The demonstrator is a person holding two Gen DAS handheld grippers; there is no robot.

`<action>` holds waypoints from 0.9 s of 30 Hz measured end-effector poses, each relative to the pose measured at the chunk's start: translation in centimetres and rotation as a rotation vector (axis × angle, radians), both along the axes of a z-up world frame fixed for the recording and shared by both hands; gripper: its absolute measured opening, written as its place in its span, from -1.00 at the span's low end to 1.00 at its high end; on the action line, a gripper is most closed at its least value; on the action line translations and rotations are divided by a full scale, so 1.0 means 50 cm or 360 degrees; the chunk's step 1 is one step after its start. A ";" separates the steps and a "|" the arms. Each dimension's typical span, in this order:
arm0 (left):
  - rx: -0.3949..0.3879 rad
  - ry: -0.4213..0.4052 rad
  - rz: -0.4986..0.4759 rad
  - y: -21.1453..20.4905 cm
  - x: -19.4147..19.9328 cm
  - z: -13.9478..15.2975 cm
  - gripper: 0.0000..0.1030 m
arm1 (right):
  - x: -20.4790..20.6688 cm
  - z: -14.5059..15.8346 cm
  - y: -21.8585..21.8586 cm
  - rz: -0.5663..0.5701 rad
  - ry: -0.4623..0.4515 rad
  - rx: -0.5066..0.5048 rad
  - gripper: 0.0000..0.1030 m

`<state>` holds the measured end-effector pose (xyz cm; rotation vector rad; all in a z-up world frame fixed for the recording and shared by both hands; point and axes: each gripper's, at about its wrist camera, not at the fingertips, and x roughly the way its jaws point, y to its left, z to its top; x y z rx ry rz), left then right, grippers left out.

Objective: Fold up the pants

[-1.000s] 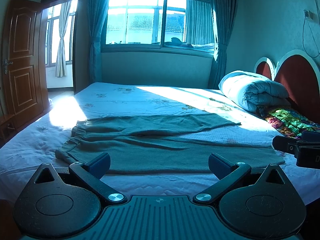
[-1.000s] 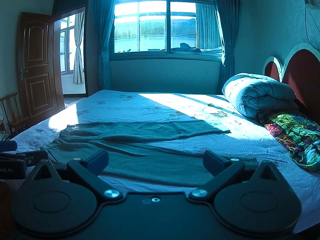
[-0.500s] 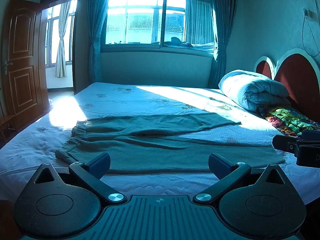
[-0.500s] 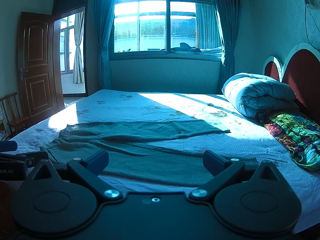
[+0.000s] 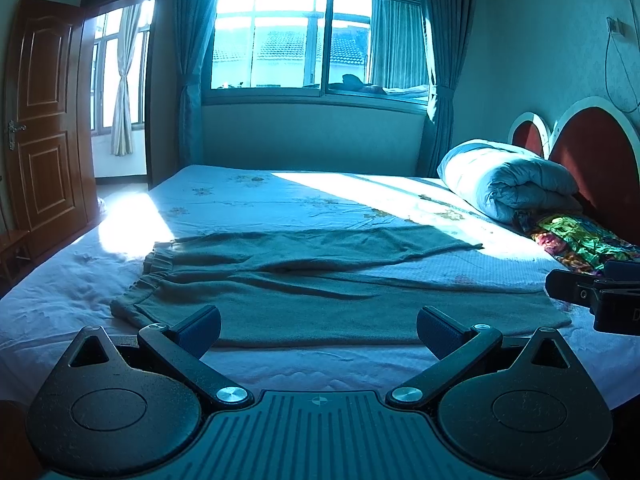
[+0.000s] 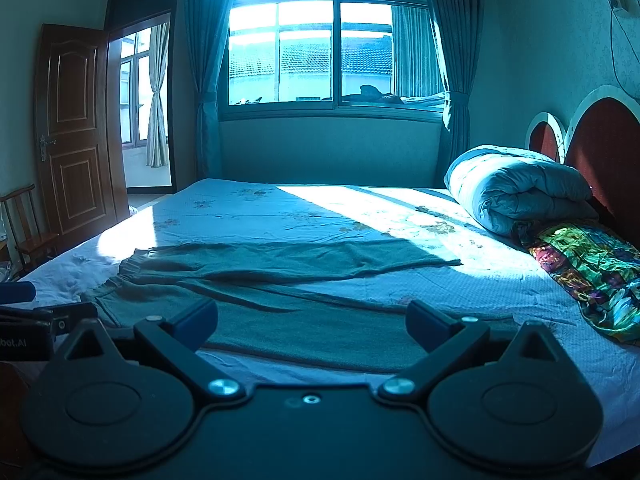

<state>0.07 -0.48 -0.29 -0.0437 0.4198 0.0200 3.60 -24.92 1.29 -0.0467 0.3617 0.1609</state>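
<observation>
Grey-green pants (image 5: 320,292) lie flat on the bed, waistband to the left, both legs spread apart and running right. They also show in the right wrist view (image 6: 288,300). My left gripper (image 5: 319,330) is open and empty, held just short of the near leg's front edge. My right gripper (image 6: 312,324) is open and empty, also in front of the near leg. The right gripper's tip shows at the right edge of the left wrist view (image 5: 592,296), near the leg's hem. The left gripper's tip shows at the left edge of the right wrist view (image 6: 40,320).
The bed (image 5: 280,200) has a pale floral sheet with a sunlit patch. A rolled quilt (image 5: 508,188) and a colourful cloth (image 5: 580,240) lie by the red headboard (image 5: 592,160) on the right. A wooden door (image 5: 44,120) and a chair (image 6: 28,220) stand left.
</observation>
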 end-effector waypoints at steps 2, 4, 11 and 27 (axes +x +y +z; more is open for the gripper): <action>0.0000 0.0000 0.0000 0.000 0.000 0.000 1.00 | 0.000 0.001 0.000 0.0001 0.0001 0.0002 0.85; 0.0001 0.0001 -0.0001 0.000 0.000 0.000 1.00 | -0.001 0.001 -0.001 -0.0002 0.0000 -0.0001 0.85; 0.0002 0.0005 -0.0002 0.003 0.000 -0.001 1.00 | -0.001 0.001 0.000 -0.0002 0.0000 -0.0002 0.85; -0.0013 0.0061 0.0037 0.012 0.012 -0.008 1.00 | 0.007 -0.002 -0.007 -0.0009 -0.0007 0.0009 0.86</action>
